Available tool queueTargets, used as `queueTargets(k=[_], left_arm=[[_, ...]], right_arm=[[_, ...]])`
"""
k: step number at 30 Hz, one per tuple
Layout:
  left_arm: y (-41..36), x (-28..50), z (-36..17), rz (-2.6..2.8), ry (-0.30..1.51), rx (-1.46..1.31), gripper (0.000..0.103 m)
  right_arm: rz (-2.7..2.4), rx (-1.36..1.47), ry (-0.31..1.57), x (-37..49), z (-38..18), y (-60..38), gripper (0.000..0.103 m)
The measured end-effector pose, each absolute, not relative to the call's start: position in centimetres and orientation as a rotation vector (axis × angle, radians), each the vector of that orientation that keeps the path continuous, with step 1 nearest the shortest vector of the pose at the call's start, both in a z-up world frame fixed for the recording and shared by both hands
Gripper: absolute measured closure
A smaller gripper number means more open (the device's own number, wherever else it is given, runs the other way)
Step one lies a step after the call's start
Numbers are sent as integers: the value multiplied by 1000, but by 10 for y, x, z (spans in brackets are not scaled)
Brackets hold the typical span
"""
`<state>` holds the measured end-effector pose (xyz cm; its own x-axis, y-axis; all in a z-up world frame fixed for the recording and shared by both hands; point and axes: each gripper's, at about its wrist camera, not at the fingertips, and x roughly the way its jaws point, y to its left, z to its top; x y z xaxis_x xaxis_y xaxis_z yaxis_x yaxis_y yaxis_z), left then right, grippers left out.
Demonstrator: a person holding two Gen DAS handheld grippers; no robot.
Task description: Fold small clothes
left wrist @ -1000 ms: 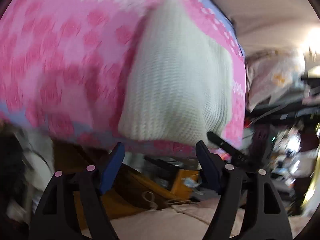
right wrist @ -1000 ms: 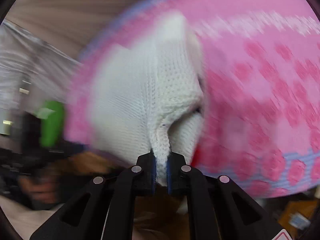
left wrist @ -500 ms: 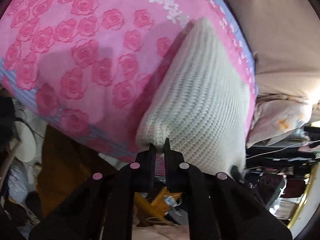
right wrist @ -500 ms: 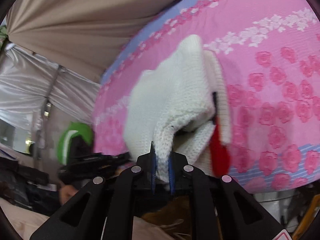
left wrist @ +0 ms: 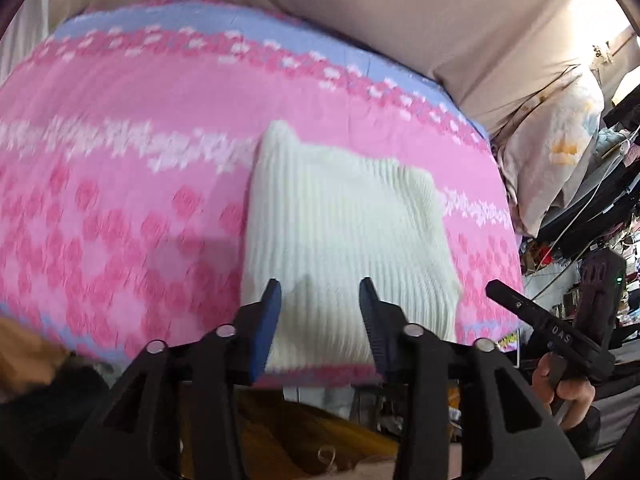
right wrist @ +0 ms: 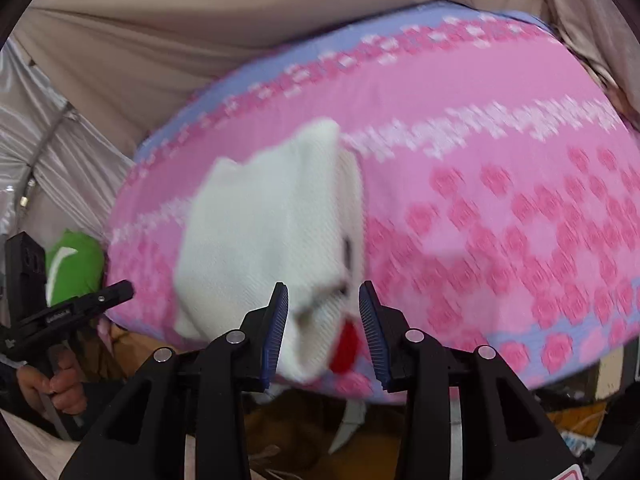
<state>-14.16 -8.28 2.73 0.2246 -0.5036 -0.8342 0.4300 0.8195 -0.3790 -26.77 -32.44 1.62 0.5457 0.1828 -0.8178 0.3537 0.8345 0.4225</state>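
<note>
1. On the pink rose-print bedsheet (left wrist: 120,208), near its front edge, lies the folded white knit garment (left wrist: 344,248), a red patch (right wrist: 346,346) at its near corner.
2. Beige curtain fabric (left wrist: 360,12) hangs behind the bed; cluttered shelves (left wrist: 592,216) stand at right.
3. Left hand-held gripper (left wrist: 320,320) and right hand-held gripper (right wrist: 324,326) both gape wide, gripping nothing.
</note>
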Motion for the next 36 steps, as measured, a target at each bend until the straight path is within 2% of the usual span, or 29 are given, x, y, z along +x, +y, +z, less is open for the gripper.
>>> queueTargets(k=[1, 3, 4, 7, 9, 11, 13, 17, 21, 23, 27, 29, 31, 33, 36], left_arm=[[-95, -138, 24, -642, 1179, -53, 63], [-112, -130, 9, -616, 1177, 9, 64], [-114, -133, 1, -608, 1180, 35, 64], [-121, -132, -26, -581, 1214, 130, 63], [-120, -137, -39, -579, 1211, 171, 63], [-124, -140, -39, -571, 1187, 222, 63], [-128, -144, -38, -568, 1169, 280, 60], [-130, -145, -39, -560, 1170, 311, 60], [-134, -145, -41, -556, 1175, 341, 58], [-135, -145, -42, -555, 1175, 353, 58], [-137, -143, -44, -540, 1176, 350, 57], [-139, -144, -45, -535, 1173, 357, 56], [-141, -145, -45, -536, 1173, 364, 55], [-143, -146, -45, -525, 1166, 379, 55], [-144, -145, -45, -513, 1170, 370, 54]], right_arm=[[-95, 588, 992, -254, 20, -321, 66], [-68, 528, 976, -231, 24, -313, 83], [-28, 517, 971, -229, 24, -314, 103], [17, 436, 1064, -201, -5, -295, 103], [-96, 335, 1178, -191, -45, -305, 103], [-106, 508, 1158, -192, -63, -333, 103], [-113, 636, 1137, -195, -53, -345, 103], [-84, 561, 1117, -210, -19, -320, 103], [-114, 477, 1208, -219, -58, -304, 103], [-137, 531, 1199, -221, -46, -308, 103], [-96, 462, 1144, -232, 4, -297, 103], [-74, 430, 1182, -235, -3, -291, 103], [-112, 374, 1255, -236, -34, -290, 103], [-95, 470, 1241, -242, -58, -301, 103], [-116, 553, 1222, -245, -37, -308, 103]])
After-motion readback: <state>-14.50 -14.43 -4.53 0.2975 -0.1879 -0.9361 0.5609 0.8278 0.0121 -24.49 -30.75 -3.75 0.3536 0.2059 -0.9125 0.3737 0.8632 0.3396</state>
